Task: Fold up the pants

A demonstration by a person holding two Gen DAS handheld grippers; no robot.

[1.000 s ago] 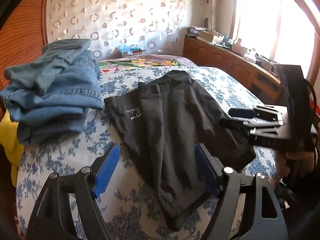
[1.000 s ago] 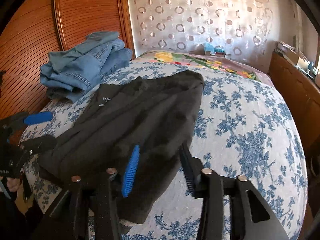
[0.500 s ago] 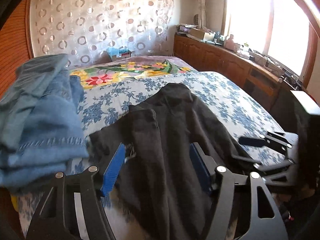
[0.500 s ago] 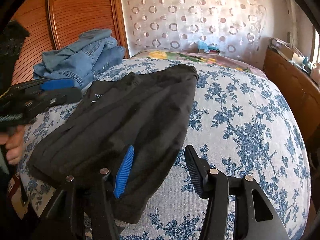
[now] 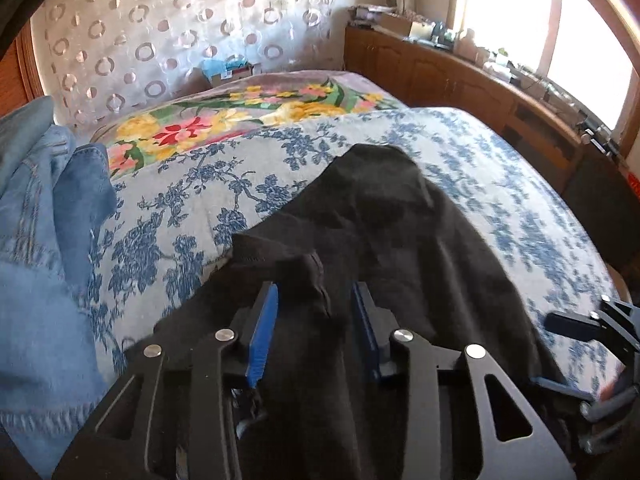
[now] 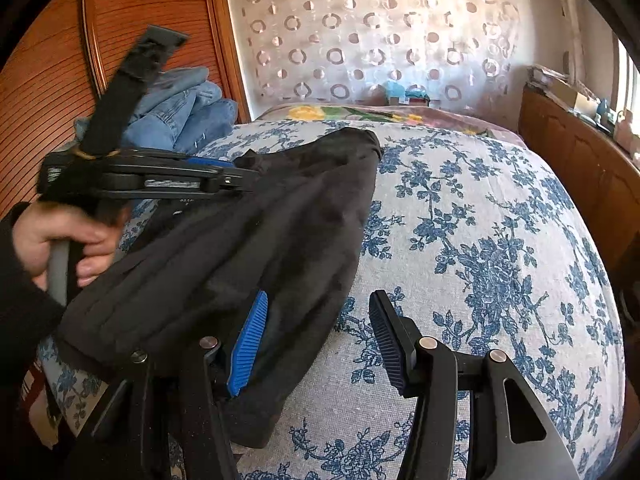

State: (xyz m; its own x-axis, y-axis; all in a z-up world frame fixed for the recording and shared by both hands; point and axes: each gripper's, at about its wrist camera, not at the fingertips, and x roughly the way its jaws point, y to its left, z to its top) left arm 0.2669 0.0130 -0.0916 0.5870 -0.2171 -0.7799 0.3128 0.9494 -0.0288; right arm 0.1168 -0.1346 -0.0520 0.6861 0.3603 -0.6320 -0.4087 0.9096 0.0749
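Observation:
Black pants (image 5: 400, 240) lie spread on the blue-flowered bed cover (image 5: 200, 208); they also show in the right wrist view (image 6: 260, 248). My left gripper (image 5: 316, 320) is open, low over the pants, with a raised fold of black cloth between its blue pads; its fingers show from the side in the right wrist view (image 6: 224, 178). My right gripper (image 6: 316, 336) is open at the pants' near right edge, its left blue pad (image 6: 248, 344) over the cloth and its right finger over the cover. It also shows at the right edge of the left wrist view (image 5: 580, 324).
A heap of blue jeans (image 5: 44, 260) lies on the bed's left side, also in the right wrist view (image 6: 180, 116). A flowered blanket (image 5: 240, 116) lies at the head. A wooden cabinet (image 5: 480, 88) runs along the right, wooden panelling (image 6: 52, 80) on the left.
My left gripper has moved forward and down over the pants and its jaws have narrowed around a cloth fold. My right gripper stays open and has shifted slightly right.

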